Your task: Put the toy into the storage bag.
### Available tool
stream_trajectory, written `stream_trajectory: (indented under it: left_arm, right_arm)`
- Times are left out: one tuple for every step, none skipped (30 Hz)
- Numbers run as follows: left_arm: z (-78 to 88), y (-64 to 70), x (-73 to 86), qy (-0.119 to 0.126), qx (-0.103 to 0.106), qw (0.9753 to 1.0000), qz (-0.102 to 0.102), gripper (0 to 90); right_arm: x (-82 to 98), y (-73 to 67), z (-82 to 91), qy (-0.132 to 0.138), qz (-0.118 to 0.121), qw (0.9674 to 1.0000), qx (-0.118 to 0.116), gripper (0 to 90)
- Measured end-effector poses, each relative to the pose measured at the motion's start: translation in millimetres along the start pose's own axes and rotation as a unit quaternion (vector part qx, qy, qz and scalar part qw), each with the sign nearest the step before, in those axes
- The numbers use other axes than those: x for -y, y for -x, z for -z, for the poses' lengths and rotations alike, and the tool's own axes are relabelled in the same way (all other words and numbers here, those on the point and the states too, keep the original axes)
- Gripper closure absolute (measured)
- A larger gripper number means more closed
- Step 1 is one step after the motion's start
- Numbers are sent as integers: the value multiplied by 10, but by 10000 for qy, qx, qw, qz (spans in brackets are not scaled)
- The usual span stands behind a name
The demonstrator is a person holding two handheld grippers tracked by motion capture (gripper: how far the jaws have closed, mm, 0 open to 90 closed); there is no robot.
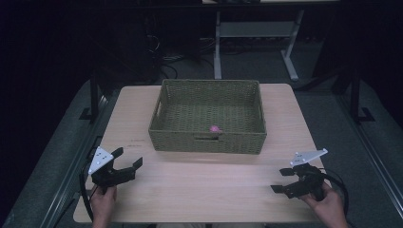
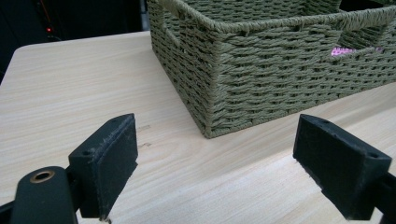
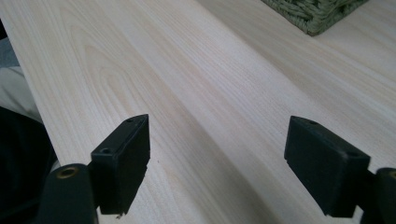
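High view: basket [image 1: 167,124] holding pink item [image 1: 215,128]; left gripper [image 1: 126,162], right gripper [image 1: 282,180] fingers wide, empty. Approach from above rim.

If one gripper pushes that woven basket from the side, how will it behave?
The woven basket will probably slide rather than tip: it sits low and wide on the smooth table. It is likely light, holding just a small pink thing. Its walls may flex slightly.

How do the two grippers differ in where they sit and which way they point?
The left gripper sits at the table's near left corner, pointing right and forward toward the basket. The right gripper sits at the near right corner, pointing left across bare tabletop. The left one is nearer the basket. Both are black, hand-held, open and hold nothing.
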State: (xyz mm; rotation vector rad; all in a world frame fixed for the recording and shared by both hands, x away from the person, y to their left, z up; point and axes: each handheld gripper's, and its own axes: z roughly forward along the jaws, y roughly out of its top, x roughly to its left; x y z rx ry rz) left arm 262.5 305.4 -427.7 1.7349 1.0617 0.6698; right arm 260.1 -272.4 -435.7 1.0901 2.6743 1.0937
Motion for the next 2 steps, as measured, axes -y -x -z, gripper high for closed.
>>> stream_trajectory:
  left_arm:
    - [-2,0,0,-2,-5,10000,-8,133]
    - [-5,0,0,-5,-3,10000,-8,133]
  right_arm:
    - [18,-16,5,89,-7,10000,16,196]
    - [36,-34,15,164,-60,9998,18,195]
